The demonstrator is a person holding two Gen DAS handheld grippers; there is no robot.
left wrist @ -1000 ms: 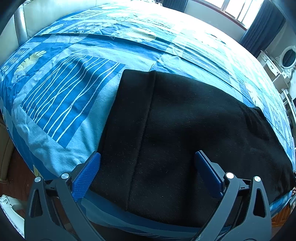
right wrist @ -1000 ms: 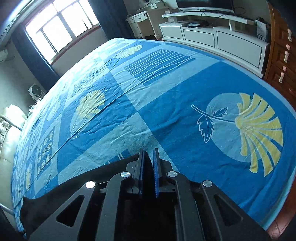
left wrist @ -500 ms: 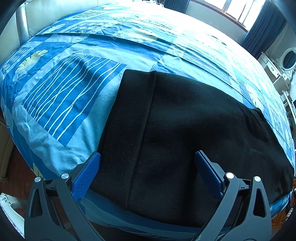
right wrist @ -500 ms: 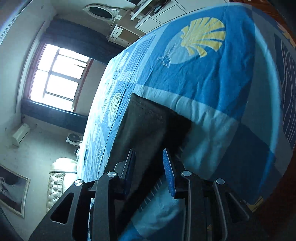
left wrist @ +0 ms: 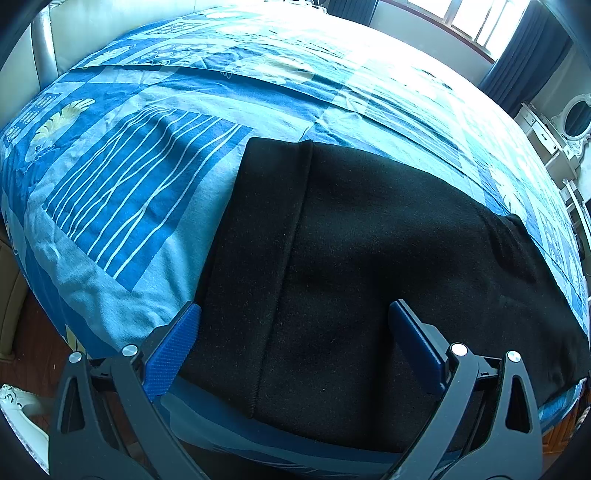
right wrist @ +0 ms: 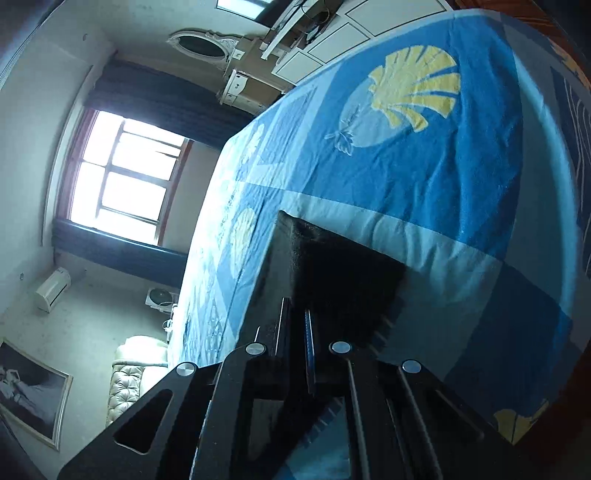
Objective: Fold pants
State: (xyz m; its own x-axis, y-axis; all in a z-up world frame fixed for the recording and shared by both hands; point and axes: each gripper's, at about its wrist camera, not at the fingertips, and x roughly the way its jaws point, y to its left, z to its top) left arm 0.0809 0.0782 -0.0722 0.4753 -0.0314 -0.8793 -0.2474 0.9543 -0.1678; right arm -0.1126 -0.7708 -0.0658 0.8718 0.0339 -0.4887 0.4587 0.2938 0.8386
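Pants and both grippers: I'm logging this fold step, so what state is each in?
Pants: black, lying flat on the blue bedspread, near the bed's edge.
Left gripper: jaws wide open over the pants, not gripping.
Right gripper: jaws shut at the pants' edge; whether cloth is pinched cannot be told.

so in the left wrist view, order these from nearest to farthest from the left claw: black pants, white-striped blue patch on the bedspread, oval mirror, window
1. black pants: right under the open left claw, between its fingers.
2. white-striped blue patch: on the bedspread, up and left of the pants.
3. oval mirror and window: across the room, top right; too close to call.
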